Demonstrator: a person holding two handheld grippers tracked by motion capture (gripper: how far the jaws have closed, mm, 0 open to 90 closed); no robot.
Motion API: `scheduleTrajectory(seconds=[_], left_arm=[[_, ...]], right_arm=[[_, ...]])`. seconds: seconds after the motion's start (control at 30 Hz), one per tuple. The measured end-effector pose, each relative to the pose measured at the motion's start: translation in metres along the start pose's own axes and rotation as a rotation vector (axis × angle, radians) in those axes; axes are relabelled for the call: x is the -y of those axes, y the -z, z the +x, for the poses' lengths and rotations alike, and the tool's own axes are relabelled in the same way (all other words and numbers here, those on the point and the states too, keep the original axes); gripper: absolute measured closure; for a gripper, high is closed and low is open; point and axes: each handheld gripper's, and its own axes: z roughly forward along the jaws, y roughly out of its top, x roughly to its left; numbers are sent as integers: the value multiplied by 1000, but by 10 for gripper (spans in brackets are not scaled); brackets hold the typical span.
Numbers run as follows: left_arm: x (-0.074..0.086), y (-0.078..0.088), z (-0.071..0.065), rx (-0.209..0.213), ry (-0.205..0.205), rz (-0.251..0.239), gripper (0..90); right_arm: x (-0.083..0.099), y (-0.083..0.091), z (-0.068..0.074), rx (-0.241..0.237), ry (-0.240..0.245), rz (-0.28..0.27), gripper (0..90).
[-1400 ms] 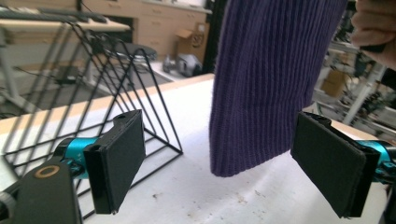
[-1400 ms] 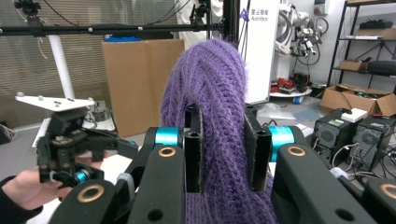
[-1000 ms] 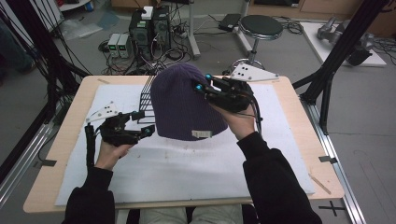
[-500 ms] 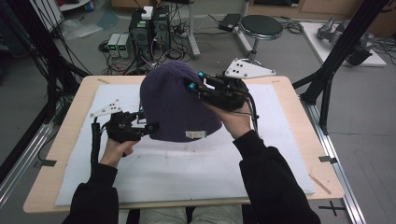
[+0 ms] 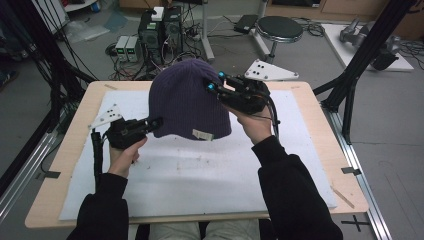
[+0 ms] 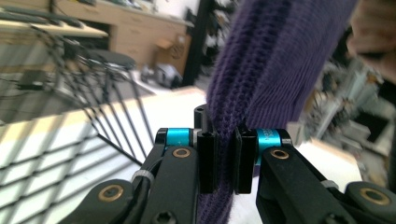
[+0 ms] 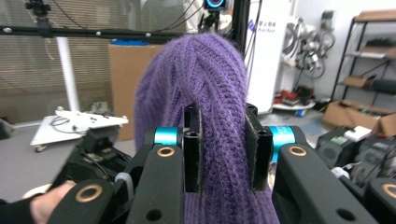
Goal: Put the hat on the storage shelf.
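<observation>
A purple knitted beanie (image 5: 187,97) hangs in the air above the table, held up between both grippers. My left gripper (image 5: 156,122) is shut on its lower left rim; in the left gripper view the knit (image 6: 261,70) is pinched between the two black jaws. My right gripper (image 5: 214,82) is shut on the hat's upper right side, and in the right gripper view the purple knit (image 7: 210,93) bulges up between its jaws. A small pale label (image 5: 202,134) shows on the hat's lower edge.
A white mat (image 5: 200,170) covers the wooden table (image 5: 320,145). Behind the table stand a round black stool (image 5: 280,27), computer boxes (image 5: 160,25) with cables, and black frame legs (image 5: 360,60) at the right.
The hat has been lifted off the mat and carried toward the left, both grippers moving with it. The wire rack that showed behind the hat is now covered.
</observation>
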Motion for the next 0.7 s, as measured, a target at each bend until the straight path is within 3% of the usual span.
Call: scheduleTrajectory(seconds=[0.13,0.3,0.5,0.7], left_arm=[[-15,-5,4,-52,-24,15,835],[-33,-10,11,-73,-39,34,835],[-55,-17,20,-103,-63,54,835],[-69,-21,28,-126,-69,59,835]], right_arm=[[-2,-9,-8,52,50,-18,739],[-9,-21,-19,120,53,-36,739],[-22,-35,-29,192,46,-12,739],[-28,-44,-36,234,42,-10,739]])
